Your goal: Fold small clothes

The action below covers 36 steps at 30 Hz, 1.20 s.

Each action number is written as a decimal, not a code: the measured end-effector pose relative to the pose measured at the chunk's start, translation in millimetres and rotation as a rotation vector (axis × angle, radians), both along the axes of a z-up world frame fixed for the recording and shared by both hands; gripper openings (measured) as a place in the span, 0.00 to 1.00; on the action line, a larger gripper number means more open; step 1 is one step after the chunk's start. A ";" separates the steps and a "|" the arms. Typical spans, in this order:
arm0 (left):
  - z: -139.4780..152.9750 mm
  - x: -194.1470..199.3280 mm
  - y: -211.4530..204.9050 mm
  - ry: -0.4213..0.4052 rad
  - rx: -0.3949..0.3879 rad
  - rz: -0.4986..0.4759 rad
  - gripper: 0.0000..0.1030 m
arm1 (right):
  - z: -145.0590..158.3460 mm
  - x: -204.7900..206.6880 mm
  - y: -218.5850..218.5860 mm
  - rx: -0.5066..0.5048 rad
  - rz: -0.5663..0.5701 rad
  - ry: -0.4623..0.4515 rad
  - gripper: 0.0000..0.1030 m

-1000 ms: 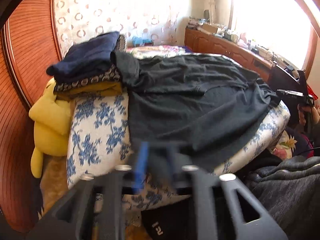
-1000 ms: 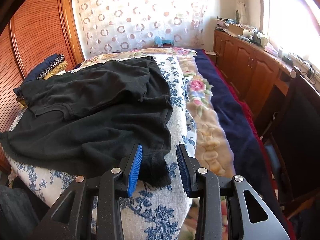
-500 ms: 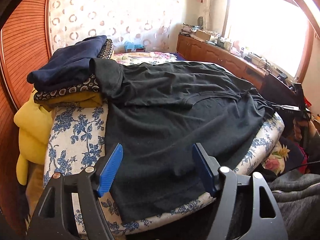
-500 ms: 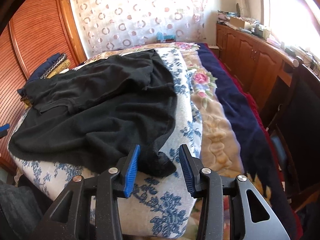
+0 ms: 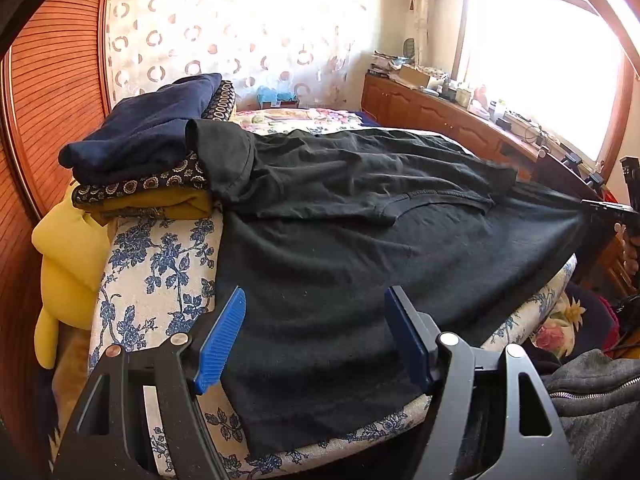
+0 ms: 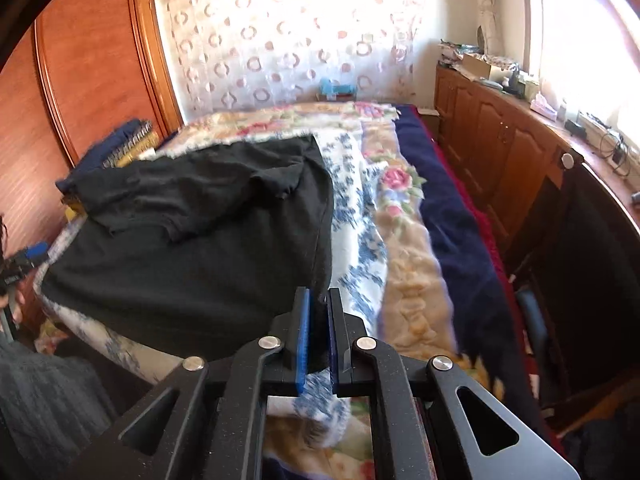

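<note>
I can read no text, label, brand, number or sign in either of my views.

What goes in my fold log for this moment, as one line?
left gripper: jaws open over black shirt | right gripper: jaws shut on shirt corner | fold: not started
</note>
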State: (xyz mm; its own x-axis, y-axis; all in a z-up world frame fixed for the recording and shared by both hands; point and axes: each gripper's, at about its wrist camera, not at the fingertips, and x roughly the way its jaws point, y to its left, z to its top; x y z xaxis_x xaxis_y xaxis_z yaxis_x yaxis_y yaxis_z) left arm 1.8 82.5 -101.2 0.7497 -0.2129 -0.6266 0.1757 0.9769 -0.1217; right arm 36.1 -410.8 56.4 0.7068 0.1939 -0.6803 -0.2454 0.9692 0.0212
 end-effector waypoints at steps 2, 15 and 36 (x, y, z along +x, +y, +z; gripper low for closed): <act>0.4 1.3 0.2 -0.002 -0.001 0.005 0.70 | -2.1 3.9 -1.5 -0.001 -0.034 -0.002 0.22; 1.2 12.5 -5.1 -0.014 0.017 0.020 0.70 | -13.2 46.8 42.6 0.074 0.019 -0.078 0.45; 1.9 34.4 9.6 -0.015 0.014 0.072 0.70 | -62.3 165.0 108.2 -0.043 0.021 0.058 0.45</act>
State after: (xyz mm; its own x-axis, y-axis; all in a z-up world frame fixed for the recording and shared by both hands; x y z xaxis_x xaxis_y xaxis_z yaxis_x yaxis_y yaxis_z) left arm 36.2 92.1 -99.3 0.7721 -0.1490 -0.6178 0.1065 0.9887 -0.1054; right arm 201.1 -302.6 -5.9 0.6620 0.1781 -0.7281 -0.2651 0.9642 -0.0052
